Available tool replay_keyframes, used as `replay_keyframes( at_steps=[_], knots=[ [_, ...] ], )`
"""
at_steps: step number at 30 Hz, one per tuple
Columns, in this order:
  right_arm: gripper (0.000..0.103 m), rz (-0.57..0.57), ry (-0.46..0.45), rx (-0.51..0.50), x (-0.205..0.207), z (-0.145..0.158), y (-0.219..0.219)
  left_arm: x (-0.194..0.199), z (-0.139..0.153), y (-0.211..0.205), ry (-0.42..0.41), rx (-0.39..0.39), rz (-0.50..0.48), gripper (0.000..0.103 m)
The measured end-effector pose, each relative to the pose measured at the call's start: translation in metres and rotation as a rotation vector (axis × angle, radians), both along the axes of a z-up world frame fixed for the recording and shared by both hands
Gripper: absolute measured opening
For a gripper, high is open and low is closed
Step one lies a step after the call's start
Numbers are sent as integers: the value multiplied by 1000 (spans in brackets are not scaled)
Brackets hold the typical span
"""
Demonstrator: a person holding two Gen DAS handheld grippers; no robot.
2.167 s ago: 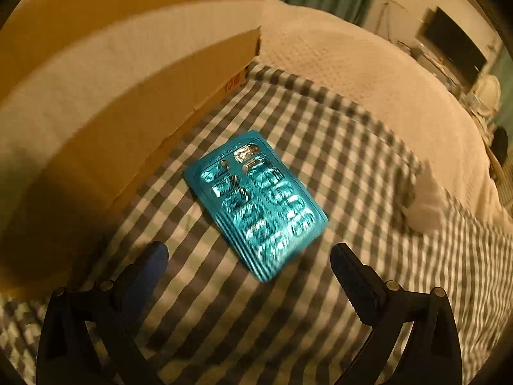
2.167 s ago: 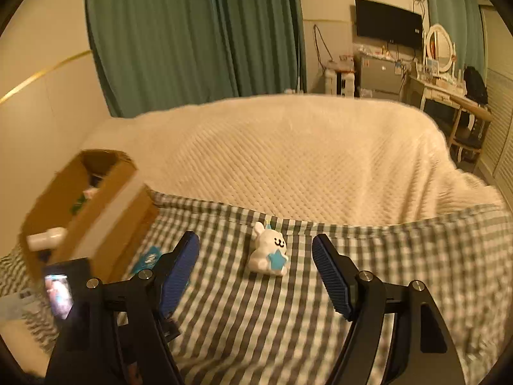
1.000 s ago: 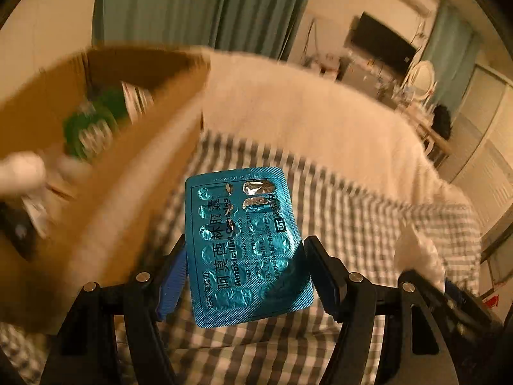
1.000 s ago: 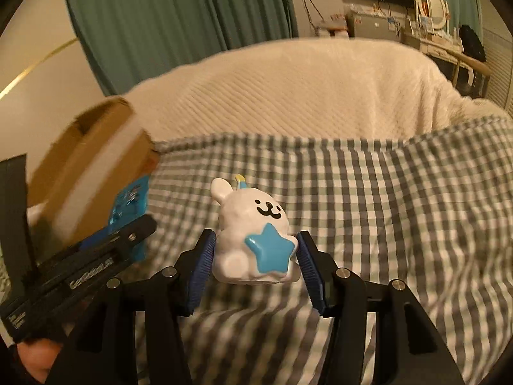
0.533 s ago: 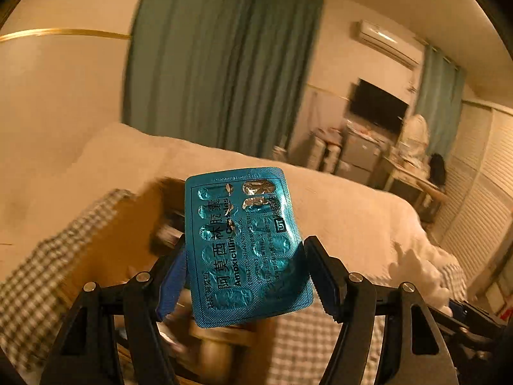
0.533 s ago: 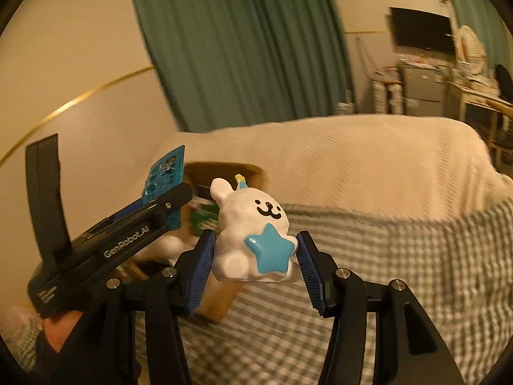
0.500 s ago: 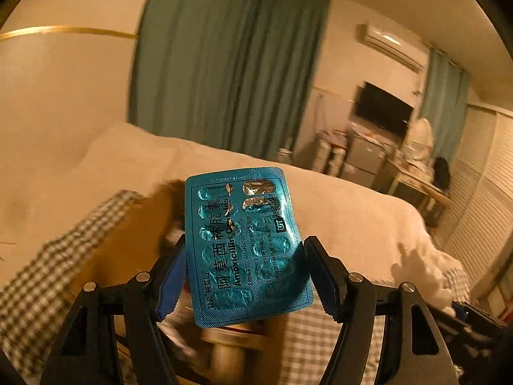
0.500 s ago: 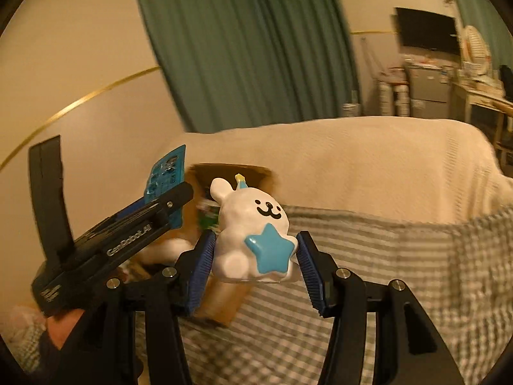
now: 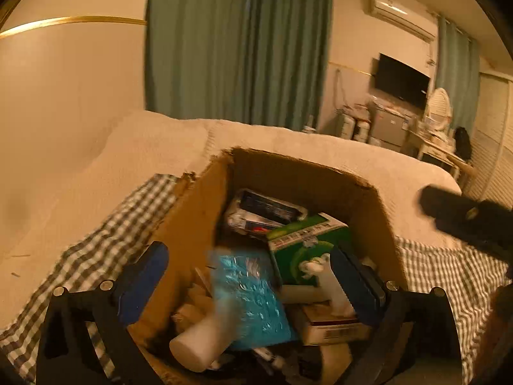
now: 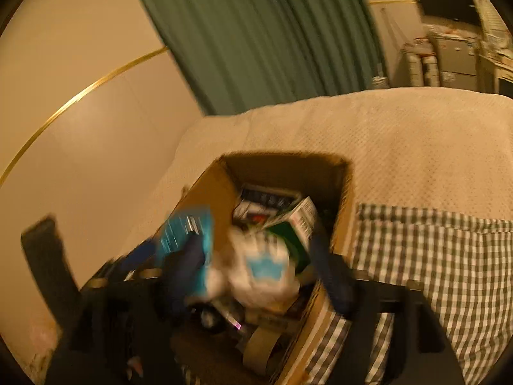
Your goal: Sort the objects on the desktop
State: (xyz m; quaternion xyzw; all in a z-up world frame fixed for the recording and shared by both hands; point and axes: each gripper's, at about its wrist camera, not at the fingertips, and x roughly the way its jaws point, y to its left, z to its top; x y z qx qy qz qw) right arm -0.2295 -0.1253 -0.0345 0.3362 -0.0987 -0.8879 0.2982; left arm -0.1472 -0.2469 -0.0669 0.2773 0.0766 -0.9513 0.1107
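My left gripper (image 9: 250, 276) is open over the cardboard box (image 9: 307, 173). The blue blister pack (image 9: 250, 298) is blurred between its fingers, loose and dropping into the box. My right gripper (image 10: 256, 276) is open too, above the same box (image 10: 282, 160). The white bunny toy with a blue star (image 10: 259, 272) is blurred between its spread fingers, falling free. The blue pack also shows in the right wrist view (image 10: 189, 234), beside the left gripper.
The box holds a green carton (image 9: 304, 247), a white bottle (image 9: 198, 343), a dark packet (image 9: 269, 208) and other items. It sits on a checked cloth (image 9: 96, 250) over a cream blanket (image 9: 154, 147). A wall stands to the left.
Both grippers opened over the box. The blister pack and the bunny toy left the fingers and are dropping in. Both views tilted down toward the box.
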Motion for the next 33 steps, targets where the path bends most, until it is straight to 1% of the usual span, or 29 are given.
replay_keyframes(
  at_steps=[2, 4, 5, 9, 10, 14, 15, 17, 19, 20, 22, 25, 29, 31, 33],
  knots=[
    [80, -48, 42, 19, 12, 9, 10, 3, 2, -2, -7, 9, 13, 103],
    [81, -119, 83, 55, 25, 18, 24, 8, 6, 1, -8, -7, 25, 103],
    [87, -140, 96, 66, 29, 22, 29, 13, 10, 3, -1, -22, 23, 103],
    [98, -251, 120, 136, 56, 27, 62, 22, 19, 23, 15, -49, -10, 103],
    [103, -271, 124, 154, 60, 28, 66, 23, 22, 27, 15, -54, -19, 103],
    [102, -336, 128, 236, 80, 17, 85, 32, 22, 48, 13, -66, -48, 103],
    [102, -345, 112, 244, 83, 12, 90, 34, 19, 52, 6, -58, -46, 103],
    [102, -343, 48, 248, 85, -2, 100, 39, 12, 57, -20, -19, -44, 103],
    [102, -357, 36, 258, 87, -13, 107, 41, 5, 63, -37, 8, -51, 103],
    [102, -368, 37, 266, 87, -18, 107, 43, 0, 67, -47, 5, -60, 103],
    [102, -363, 27, 276, 87, -27, 110, 42, -9, 78, -67, -26, -76, 103],
    [102, -352, 9, 281, 82, -36, 112, 37, -20, 86, -89, -31, -93, 103],
    [102, -341, -12, 289, 82, -47, 110, 32, -27, 86, -81, -23, -98, 103],
    [102, -335, -23, 291, 80, -52, 107, 31, -30, 85, -67, -29, -94, 103],
    [102, -324, -25, 286, 79, -55, 103, 29, -34, 85, -72, -43, -85, 103]
  ],
)
